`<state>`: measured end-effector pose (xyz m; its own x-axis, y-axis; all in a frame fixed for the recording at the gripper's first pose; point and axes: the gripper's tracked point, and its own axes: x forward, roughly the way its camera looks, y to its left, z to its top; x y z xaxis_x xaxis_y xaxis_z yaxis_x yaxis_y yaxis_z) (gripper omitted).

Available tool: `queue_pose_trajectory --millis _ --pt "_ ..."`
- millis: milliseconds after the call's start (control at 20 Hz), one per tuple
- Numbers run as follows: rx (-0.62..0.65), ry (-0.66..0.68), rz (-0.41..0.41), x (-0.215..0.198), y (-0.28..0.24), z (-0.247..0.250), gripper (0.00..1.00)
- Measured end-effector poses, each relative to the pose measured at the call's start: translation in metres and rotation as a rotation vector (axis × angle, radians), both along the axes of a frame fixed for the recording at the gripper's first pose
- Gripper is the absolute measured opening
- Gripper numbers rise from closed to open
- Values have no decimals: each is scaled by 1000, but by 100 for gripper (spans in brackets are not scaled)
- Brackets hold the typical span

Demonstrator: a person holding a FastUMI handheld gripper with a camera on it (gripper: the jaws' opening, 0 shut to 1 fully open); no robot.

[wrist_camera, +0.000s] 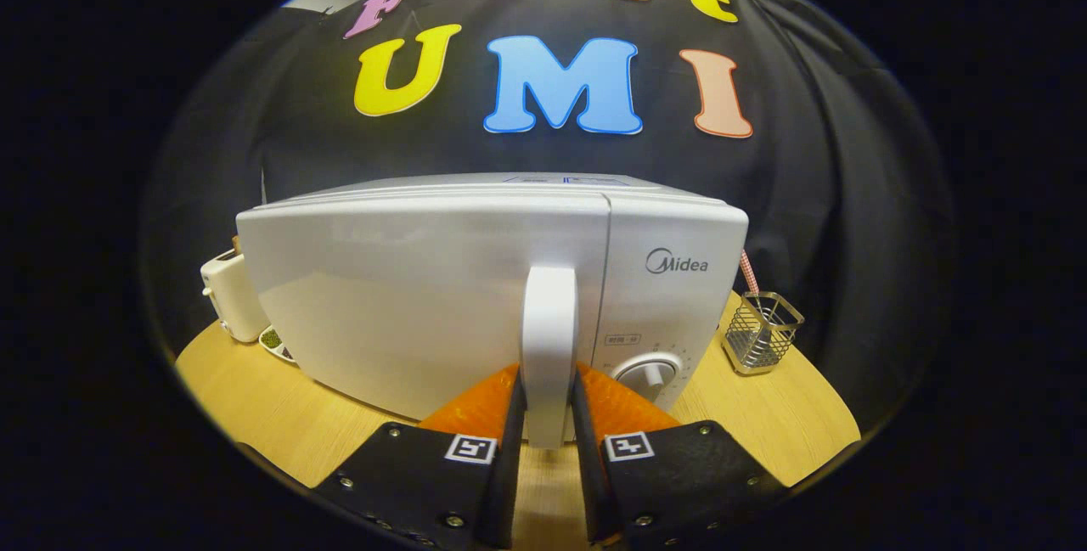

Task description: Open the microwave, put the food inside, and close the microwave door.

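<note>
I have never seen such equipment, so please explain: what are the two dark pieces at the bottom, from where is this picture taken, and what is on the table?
The camera rides on a hand-held gripper and looks forward along its two fingers; those are the dark pieces. A person carries it; there is no robot arm. The fingers are closed on the upright handle of the microwave, one on each side. The door looks shut. The microwave stands on a wooden table. Beside it, on one side, is a toaster; on the other, a wire basket. No food is visible.
</note>
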<state>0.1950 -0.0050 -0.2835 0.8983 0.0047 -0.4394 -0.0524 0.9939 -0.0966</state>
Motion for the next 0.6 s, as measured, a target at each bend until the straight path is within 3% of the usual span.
queue_pose_trajectory --millis 150,200,600 --pt "30 16 -17 1 -2 -2 31" --pt "33 22 -19 0 -1 -2 20" --pt "4 38 -70 -2 -1 -1 20"
